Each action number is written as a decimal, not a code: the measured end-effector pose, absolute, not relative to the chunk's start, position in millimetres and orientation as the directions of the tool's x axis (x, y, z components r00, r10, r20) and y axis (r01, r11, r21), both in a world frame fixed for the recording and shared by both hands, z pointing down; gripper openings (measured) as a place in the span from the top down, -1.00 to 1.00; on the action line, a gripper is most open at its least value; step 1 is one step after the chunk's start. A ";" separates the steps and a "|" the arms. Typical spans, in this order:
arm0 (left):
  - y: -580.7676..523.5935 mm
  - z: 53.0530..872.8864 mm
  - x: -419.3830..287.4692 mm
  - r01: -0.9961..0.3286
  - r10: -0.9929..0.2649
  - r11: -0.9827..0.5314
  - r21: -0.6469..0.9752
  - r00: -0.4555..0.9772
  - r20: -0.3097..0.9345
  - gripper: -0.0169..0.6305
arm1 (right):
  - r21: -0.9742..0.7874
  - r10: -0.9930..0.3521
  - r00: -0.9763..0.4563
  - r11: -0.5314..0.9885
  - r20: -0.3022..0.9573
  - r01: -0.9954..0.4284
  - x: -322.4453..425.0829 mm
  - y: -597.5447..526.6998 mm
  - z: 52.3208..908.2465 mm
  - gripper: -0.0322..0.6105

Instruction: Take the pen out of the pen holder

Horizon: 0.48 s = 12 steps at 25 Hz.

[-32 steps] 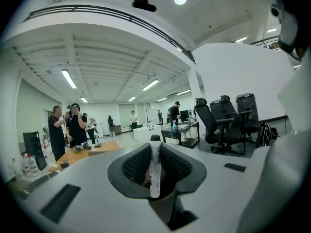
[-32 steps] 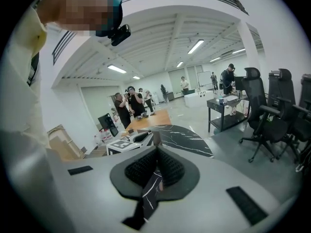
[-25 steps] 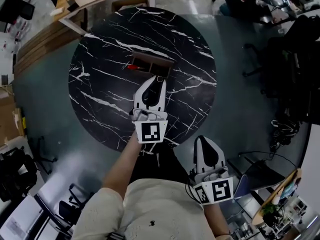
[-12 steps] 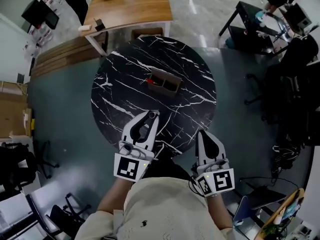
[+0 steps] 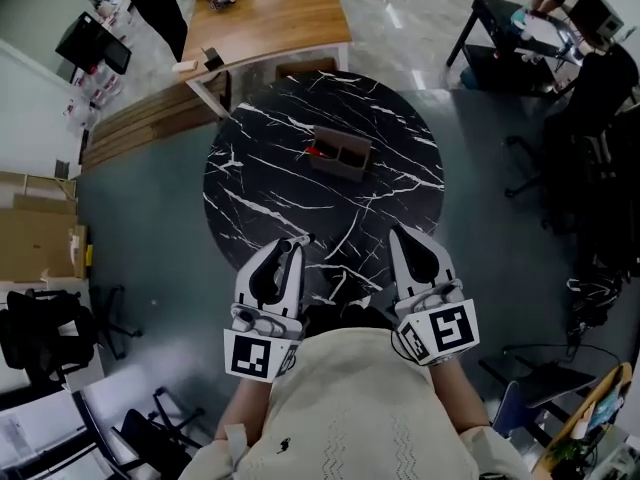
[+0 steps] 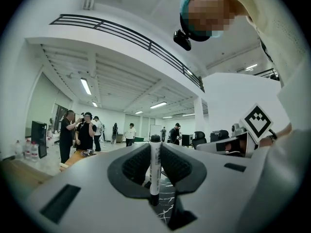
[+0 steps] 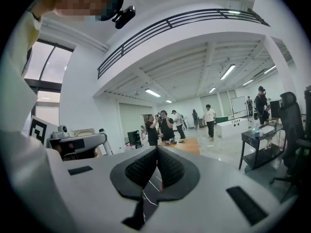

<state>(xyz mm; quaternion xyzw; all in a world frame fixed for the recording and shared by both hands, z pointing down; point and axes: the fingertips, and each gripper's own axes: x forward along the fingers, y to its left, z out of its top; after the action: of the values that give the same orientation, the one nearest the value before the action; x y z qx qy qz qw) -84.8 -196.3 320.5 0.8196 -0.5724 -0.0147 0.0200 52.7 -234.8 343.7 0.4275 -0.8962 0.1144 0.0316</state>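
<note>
The pen point(image 6: 155, 171) is a marker with a white barrel and a black cap. It stands upright, cap up, clamped between the jaws of my left gripper point(image 6: 153, 152), its lower end dipping below the pads. It is out of the pen holder point(image 5: 340, 154) and well apart from it, up at the near edge of the round black marble table point(image 5: 250, 168). The pen holder is a low brown box, longer than it is wide, split into two open compartments. It stands flat near the middle of that table, slightly toward the far side and set at a slant.
</note>
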 end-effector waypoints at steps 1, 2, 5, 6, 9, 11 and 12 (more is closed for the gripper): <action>-194.3 321.3 -84.6 -0.938 -0.939 -0.343 0.045 0.344 0.000 0.72 | -0.179 -0.753 -0.638 0.614 0.159 -0.769 50.8 -232.6 345.8 0.85; -192.7 320.8 -84.6 -0.939 -0.939 -0.343 0.041 0.343 -0.001 0.72 | -0.179 -0.748 -0.643 0.619 0.163 -0.765 49.1 -230.6 347.6 0.85; -189.1 315.0 -87.2 -0.942 -0.943 -0.333 0.042 0.333 -0.019 0.72 | -0.180 -0.738 -0.652 0.627 0.174 -0.758 45.9 -226.6 350.4 0.85; -188.2 313.5 -89.4 -0.944 -0.945 -0.327 0.045 0.326 -0.027 0.72 | -0.179 -0.737 -0.653 0.628 0.176 -0.757 45.2 -226.1 350.5 0.85; -186.3 312.3 -97.8 -0.950 -0.952 -0.306 0.069 0.304 -0.039 0.72 | -0.176 -0.740 -0.650 0.626 0.173 -0.760 43.3 -225.1 347.6 0.85; -185.0 313.4 -101.5 -0.951 -0.954 -0.300 0.081 0.297 -0.039 0.72 | -0.173 -0.744 -0.646 0.623 0.170 -0.763 42.7 -224.0 345.6 0.85; -184.7 314.0 -102.4 -0.950 -0.954 -0.300 0.082 0.298 -0.039 0.72 | -0.171 -0.745 -0.645 0.622 0.170 -0.764 42.4 -223.6 345.1 0.85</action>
<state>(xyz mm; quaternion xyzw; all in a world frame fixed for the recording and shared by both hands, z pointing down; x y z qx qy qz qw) -102.4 -184.7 314.0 0.8053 -0.5911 -0.0400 0.0219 42.4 -223.6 345.1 0.4194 -0.8996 0.1143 0.0411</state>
